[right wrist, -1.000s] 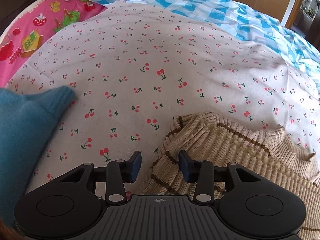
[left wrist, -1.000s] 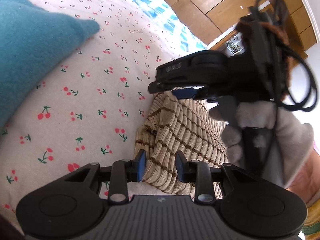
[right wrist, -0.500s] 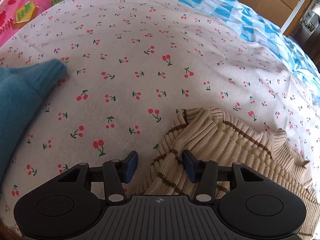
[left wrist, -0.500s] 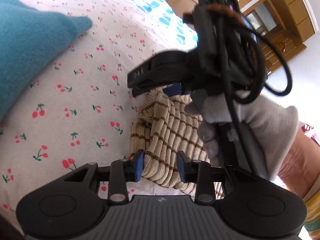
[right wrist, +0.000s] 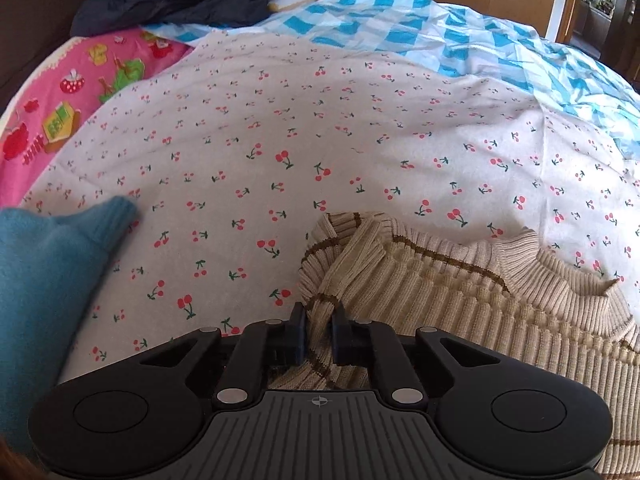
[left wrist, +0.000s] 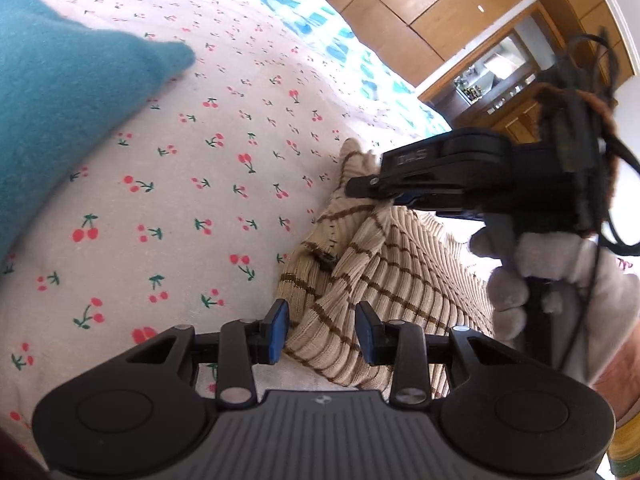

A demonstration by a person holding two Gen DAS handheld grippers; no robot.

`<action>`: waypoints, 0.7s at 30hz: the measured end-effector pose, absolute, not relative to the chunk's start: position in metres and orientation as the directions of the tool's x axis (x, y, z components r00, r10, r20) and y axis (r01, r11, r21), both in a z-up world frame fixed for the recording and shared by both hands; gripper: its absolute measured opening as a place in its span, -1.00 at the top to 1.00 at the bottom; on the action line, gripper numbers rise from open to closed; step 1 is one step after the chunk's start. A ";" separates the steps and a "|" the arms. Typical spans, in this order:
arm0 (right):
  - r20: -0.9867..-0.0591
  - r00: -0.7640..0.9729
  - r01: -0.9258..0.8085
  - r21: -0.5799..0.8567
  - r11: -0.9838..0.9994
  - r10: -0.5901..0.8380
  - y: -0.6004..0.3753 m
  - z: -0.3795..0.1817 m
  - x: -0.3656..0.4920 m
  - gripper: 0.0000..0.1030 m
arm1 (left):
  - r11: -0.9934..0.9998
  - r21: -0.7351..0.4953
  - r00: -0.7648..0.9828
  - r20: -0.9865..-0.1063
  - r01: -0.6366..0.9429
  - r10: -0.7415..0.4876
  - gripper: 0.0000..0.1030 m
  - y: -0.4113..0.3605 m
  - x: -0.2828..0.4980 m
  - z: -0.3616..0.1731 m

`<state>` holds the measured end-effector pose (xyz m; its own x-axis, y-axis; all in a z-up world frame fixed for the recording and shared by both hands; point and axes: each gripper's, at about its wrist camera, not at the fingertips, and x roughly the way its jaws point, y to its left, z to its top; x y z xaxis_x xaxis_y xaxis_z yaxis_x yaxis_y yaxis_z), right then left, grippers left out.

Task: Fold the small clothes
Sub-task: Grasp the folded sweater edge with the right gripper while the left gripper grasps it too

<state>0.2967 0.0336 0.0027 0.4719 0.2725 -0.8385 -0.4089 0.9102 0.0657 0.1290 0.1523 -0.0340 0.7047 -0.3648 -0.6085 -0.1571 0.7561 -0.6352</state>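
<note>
The fold looks barely begun. The beige ribbed sweater with brown stripes (right wrist: 460, 292) lies in a loose, bunched heap on the cherry-print bedspread (right wrist: 320, 132), filling the lower right of the right wrist view and the lower centre of the left wrist view. Its ribbed collar stands up at the right of the right wrist view, and one corner is rumpled over on itself near the middle. No neat edge or flat panel shows anywhere, so as a judgement most of the work is left: spreading the garment, bringing the sides in and doubling it over.

The right gripper (right wrist: 319, 338) has its blue-padded fingers (right wrist: 298, 334) drawn nearly together, pinching a striped fold of the sweater between them at the bottom centre of its own view. In the left wrist view the same tool appears at the right of the frame, held in a grey-gloved hand (left wrist: 560, 280), with a pucker of knit rising to its tip, which suggests the cloth is lifted a little off the bed.

The left gripper (left wrist: 322, 330) has its fingers (left wrist: 278, 332) well apart. They straddle the near edge of the sweater at the bottom centre of its view, but whether the pads touch the knit cannot be told; they grip nothing.

A teal knitted garment (left wrist: 68, 120) lies at the left of both views, apart from the sweater and untouched. Whether it is folded cannot be told.
</note>
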 end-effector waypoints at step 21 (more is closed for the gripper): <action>-0.758 0.481 -0.367 0.283 0.886 0.441 -0.041 0.024 0.286 0.81 | 0.961 -0.272 0.754 -0.641 -0.052 -0.141 -0.48 0.087 0.130 -0.018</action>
